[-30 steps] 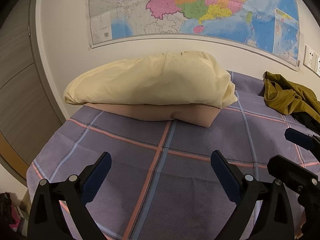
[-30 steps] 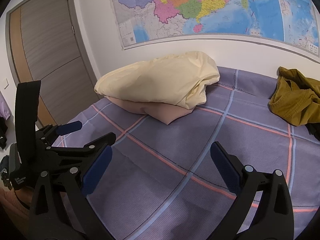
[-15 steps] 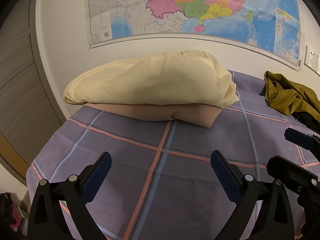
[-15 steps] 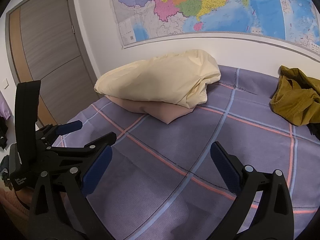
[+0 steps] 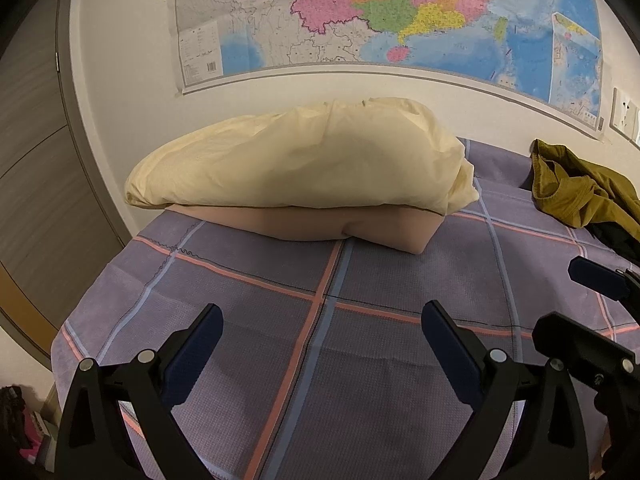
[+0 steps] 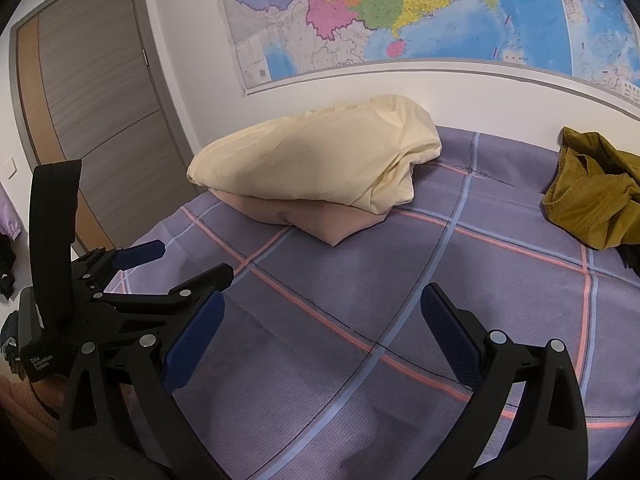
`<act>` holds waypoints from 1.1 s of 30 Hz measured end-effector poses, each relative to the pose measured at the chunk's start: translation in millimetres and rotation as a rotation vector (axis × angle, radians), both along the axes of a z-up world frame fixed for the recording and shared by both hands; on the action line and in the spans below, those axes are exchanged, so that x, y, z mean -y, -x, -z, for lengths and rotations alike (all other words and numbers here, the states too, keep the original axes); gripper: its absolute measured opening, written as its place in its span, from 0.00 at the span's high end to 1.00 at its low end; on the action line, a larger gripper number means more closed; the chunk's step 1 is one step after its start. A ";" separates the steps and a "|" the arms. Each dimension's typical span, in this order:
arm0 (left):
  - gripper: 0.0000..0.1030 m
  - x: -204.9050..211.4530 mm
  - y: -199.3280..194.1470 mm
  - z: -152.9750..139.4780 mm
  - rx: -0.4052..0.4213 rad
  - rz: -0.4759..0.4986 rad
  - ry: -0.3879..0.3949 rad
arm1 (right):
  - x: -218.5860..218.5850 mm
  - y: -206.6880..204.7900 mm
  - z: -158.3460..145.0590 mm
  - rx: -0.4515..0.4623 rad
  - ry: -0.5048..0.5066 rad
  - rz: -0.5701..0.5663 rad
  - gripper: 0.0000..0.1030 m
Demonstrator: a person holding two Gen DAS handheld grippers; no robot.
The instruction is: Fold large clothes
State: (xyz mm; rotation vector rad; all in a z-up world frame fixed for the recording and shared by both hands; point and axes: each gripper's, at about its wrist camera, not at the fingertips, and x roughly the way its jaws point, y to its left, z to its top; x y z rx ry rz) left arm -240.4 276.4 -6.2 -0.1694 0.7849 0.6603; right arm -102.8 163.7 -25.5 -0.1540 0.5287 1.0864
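Observation:
An olive-mustard garment (image 5: 584, 192) lies crumpled at the far right of the bed, with a dark garment (image 5: 616, 238) beside it; it also shows in the right wrist view (image 6: 592, 204). My left gripper (image 5: 320, 344) is open and empty above the purple checked bedspread (image 5: 280, 280). My right gripper (image 6: 320, 328) is open and empty above the same bedspread (image 6: 400, 280). The right gripper shows at the left wrist view's right edge (image 5: 592, 312), and the left gripper shows at the right wrist view's left (image 6: 136, 276). Both grippers are well short of the garment.
A cream pillow (image 5: 304, 164) lies on a pink pillow (image 5: 340, 224) at the head of the bed, against a wall with a map (image 5: 380, 20). A grey door (image 6: 88, 120) stands left of the bed. The bed's left edge (image 5: 80, 312) is close.
Both grippers have drifted very slightly; the pillows and garment sit marginally lower or higher in view. Both stay open and empty.

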 end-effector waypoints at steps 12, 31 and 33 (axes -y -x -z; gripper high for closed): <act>0.07 -1.9 -1.2 3.5 -0.007 0.000 0.012 | -2.9 -3.3 1.8 -0.015 0.001 -0.006 0.06; 0.07 7.1 -5.7 0.2 0.016 0.029 0.048 | 16.9 -3.9 -3.3 -0.014 -0.040 0.025 0.06; 0.07 11.4 -8.8 0.8 0.021 0.051 0.059 | 23.0 -4.4 -4.6 -0.014 -0.047 0.037 0.06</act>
